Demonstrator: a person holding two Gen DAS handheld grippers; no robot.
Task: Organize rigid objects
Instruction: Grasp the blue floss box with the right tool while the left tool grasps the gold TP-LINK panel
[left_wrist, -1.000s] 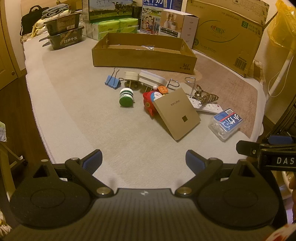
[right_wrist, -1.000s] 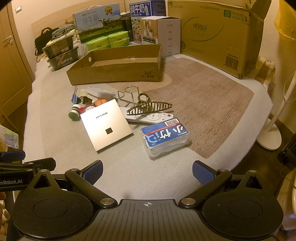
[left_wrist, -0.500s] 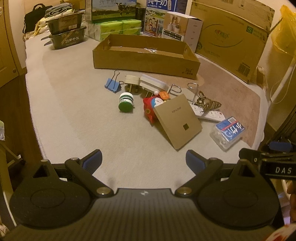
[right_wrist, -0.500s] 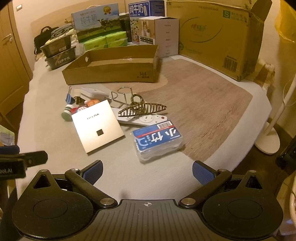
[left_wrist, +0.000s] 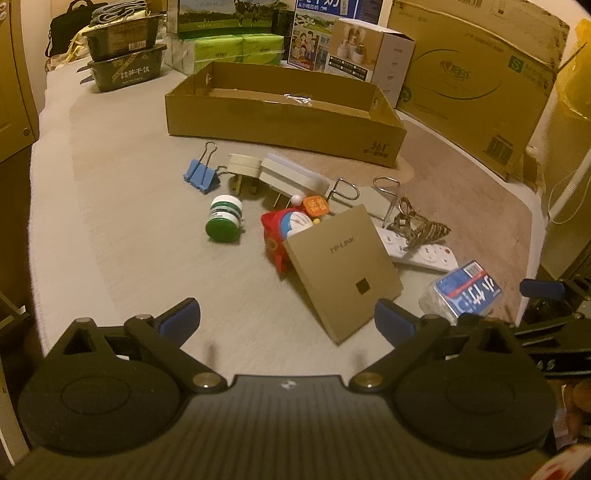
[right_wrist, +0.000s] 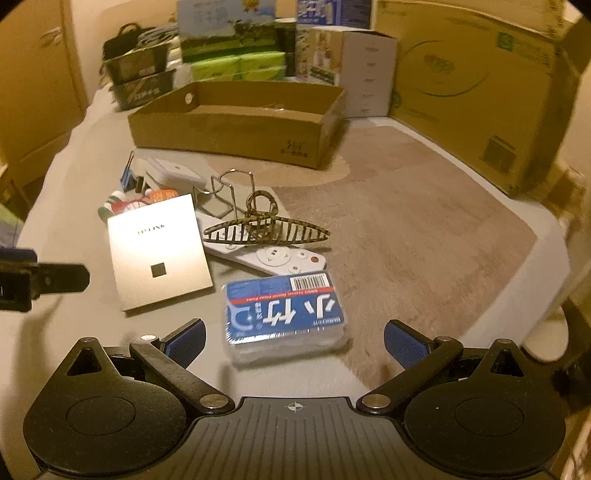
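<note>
A pile of small objects lies on the bed in front of an open cardboard tray (left_wrist: 284, 125) (right_wrist: 236, 123). It holds a flat TP-LINK box (left_wrist: 341, 269) (right_wrist: 159, 249), a blue-labelled clear pack (right_wrist: 286, 314) (left_wrist: 463, 291), a brown hair claw (right_wrist: 264, 229), a white power strip (right_wrist: 273, 254), a green-capped jar (left_wrist: 223, 219), a blue binder clip (left_wrist: 199, 173) and a red toy (left_wrist: 280, 229). My right gripper (right_wrist: 294, 338) is open, its jaws either side of the clear pack, just short of it. My left gripper (left_wrist: 288, 319) is open and empty, near the TP-LINK box's front corner.
Large cardboard boxes (left_wrist: 476, 81), milk cartons and green tissue packs (left_wrist: 236, 50) stand behind the tray. Dark containers (left_wrist: 125, 66) sit at the back left. A wire holder (left_wrist: 388, 199) stands among the pile. The bed edge drops off at right.
Both grippers have moved forward toward the pile. The right gripper has closed in on the clear pack, which now sits between its open jaws. Nothing has been grasped.
</note>
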